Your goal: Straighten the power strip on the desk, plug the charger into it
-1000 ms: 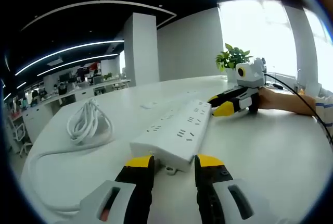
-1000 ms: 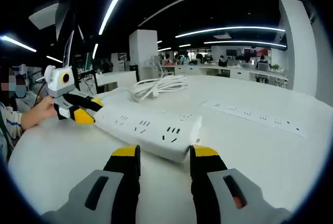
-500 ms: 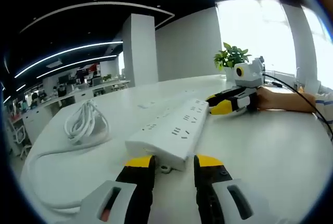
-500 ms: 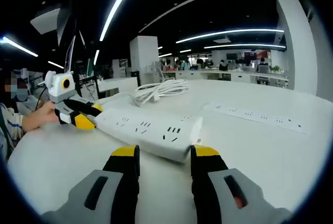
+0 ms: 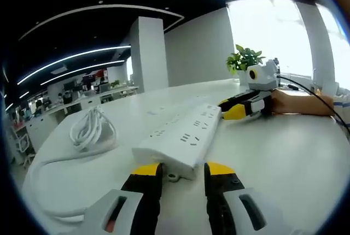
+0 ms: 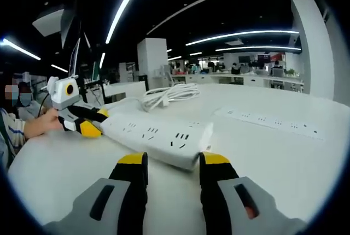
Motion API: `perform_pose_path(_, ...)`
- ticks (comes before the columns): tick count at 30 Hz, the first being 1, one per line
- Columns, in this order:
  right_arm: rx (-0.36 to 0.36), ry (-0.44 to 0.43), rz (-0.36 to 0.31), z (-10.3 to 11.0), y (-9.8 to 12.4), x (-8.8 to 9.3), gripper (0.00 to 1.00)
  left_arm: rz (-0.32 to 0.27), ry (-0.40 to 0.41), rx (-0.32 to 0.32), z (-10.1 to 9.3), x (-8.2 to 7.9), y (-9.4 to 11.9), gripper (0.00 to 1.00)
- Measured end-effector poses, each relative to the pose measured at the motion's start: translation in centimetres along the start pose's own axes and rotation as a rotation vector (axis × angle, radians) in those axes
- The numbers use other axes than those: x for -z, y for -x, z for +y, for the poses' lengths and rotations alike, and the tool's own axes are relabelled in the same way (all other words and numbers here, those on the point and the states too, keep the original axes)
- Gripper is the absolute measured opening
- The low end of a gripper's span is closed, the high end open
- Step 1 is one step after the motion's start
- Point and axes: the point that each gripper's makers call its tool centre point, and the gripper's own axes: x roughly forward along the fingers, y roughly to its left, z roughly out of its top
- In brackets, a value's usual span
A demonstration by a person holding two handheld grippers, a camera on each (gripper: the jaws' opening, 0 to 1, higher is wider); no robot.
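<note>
The long white plastic power strip (image 5: 183,139) lies on the white table (image 5: 284,153) with the left tool (image 5: 182,171) and right tool (image 6: 173,162) open, empty, at opposite ends: straightening seems underway, and aligning it comes next.

My jaws end in glossy yellow plastic; the power strip (image 5: 183,139) looks smooth white plastic, lying on a matt white worktop (image 5: 284,153).

Two low views facing each other along the power strip (image 5: 183,139)

Each camera sits close above the tabletop (image 6: 273,153) at opposite ends of the strip, looking along it; both share the strip, the coiled cable (image 5: 90,128) and the opposite tongs
</note>
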Motion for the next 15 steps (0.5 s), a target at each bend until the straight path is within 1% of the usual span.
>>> perform_pose_path(4,0.001,-0.005,0.001,0.02,0.04,0.03,0.34,-0.004,0.017,-0.002,0.13,0.01,0.08,0.30)
perform_pose_path(9,-0.005,-0.006,0.001,0.21,0.08,0.09,0.33,-0.008,0.031,-0.001,0.23,0.02,0.13,0.31)
perform_pose_path(12,-0.006,-0.006,0.001,0.24,0.09,0.13,0.32,-0.014,0.066,-0.001,0.34,-0.04,0.18,0.31)
perform_pose_path(15,-0.008,-0.008,0.001,0.30,0.09,0.15,0.31,-0.012,0.063,-0.003,0.37,0.01,0.22,0.30)
